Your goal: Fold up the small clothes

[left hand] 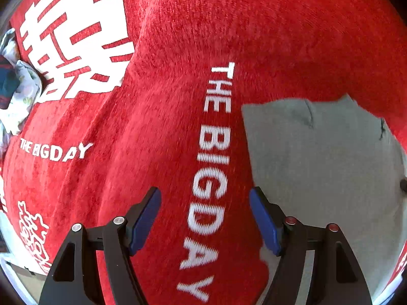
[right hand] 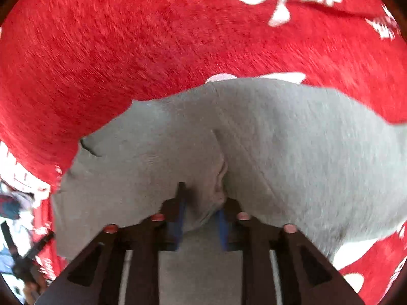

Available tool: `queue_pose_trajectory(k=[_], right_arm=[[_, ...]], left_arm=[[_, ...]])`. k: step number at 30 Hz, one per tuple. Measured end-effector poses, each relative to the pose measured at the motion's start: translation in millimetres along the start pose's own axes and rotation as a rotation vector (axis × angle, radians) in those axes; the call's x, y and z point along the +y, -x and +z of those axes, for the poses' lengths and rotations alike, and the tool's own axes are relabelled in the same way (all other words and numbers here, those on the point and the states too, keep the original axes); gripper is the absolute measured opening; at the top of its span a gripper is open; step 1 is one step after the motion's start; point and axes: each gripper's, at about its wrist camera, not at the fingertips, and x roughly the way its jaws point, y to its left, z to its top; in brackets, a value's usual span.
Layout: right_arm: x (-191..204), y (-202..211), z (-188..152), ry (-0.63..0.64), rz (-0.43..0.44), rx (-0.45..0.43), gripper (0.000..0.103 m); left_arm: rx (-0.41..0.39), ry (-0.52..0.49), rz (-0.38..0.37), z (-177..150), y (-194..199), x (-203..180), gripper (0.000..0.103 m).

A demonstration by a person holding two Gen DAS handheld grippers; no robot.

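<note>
A bunched fold of the grey garment, spread on the red cloth, is pinched by the right gripper, while the left gripper is held open and empty above the cloth, so the thin pinch could be lost if pulled sideways.

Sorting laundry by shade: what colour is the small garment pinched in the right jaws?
Plain grey garment, clearest in the right wrist view.
</note>
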Motion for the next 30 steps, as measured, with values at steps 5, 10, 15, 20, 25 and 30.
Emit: queue_pose_trajectory(k=[5, 10, 15, 20, 25, 30], right_arm=[[-1, 8, -5, -0.019, 0.032, 0.023, 0.054], [15, 0, -5, 0.011, -0.006, 0.036, 0.047], [39, 7, -1, 0.158, -0.046, 0.006, 0.008], [17, -3, -10, 0.090, -0.112, 0.058, 0.020], [-5, 18, -18, 0.023, -0.210, 0.055, 0.031], [6, 38, -14, 0.087, -0.124, 0.001, 0.031]], left_arm=[[0.027, -0.093, -0.035, -37, 16, -10, 0.073], [0.025, -0.190, 0.008, -54, 8, -39, 0.073], [-0.047, -0.079, 0.029, -35, 4, -27, 0.073], [-0.035, -0.131, 0.012, -42, 8, -25, 0.073], [-0.003, -0.150, 0.028, -53, 24, -22, 0.073], [-0.002, -0.048, 0.014, -51, 43, -10, 0.073]])
